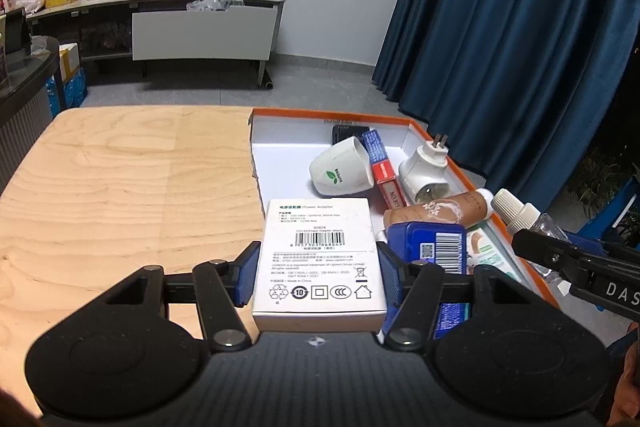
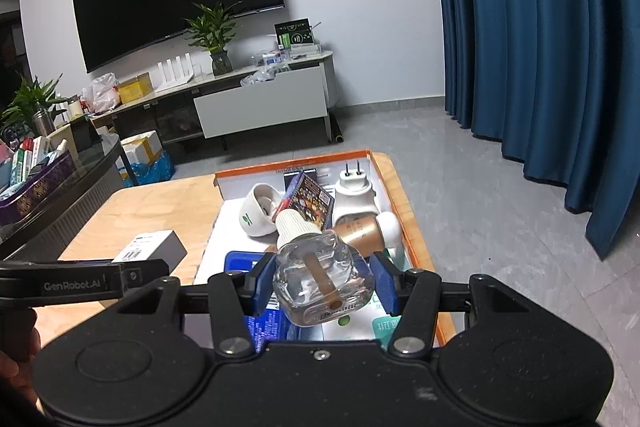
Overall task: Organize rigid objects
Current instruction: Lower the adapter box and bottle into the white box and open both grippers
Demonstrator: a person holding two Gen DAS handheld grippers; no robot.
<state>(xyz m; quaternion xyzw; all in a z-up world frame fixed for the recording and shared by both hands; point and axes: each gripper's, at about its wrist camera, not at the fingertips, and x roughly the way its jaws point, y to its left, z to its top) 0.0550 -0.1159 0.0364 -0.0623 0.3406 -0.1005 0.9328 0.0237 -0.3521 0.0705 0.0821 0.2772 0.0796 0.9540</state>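
The left tongs (image 1: pixel 318 275) are closed on a white adapter box (image 1: pixel 320 259), pads pressed to its two long sides, and hold it at the near left corner of the orange-rimmed tray (image 1: pixel 448 151), partly over the wooden surface (image 1: pixel 120 187). The right tongs (image 2: pixel 325 285) grip a clear glass bottle (image 2: pixel 324 279) with a ribbed white cap, held above the near end of the tray, cap pointing away from the camera.

The tray is crowded: a white cup (image 1: pixel 342 169) on its side, a red and blue box (image 1: pixel 382 167), a white plug (image 1: pixel 426 167), a brown tube (image 1: pixel 436 213) and a blue box (image 1: pixel 432 247) lie close together, some touching.

The step looks like lifting both items clear for sorting. To do it well, raise the adapter box straight up before moving sideways, since the blue box sits just beside the right pad and could be dragged along. Keep the box level; the grip is near one end, so it may tip. The bottle is smooth and rounded, so I would keep a firm squeeze and avoid quick turns. Keep the two tongs well apart while crossing, as they sit near each other over the tray
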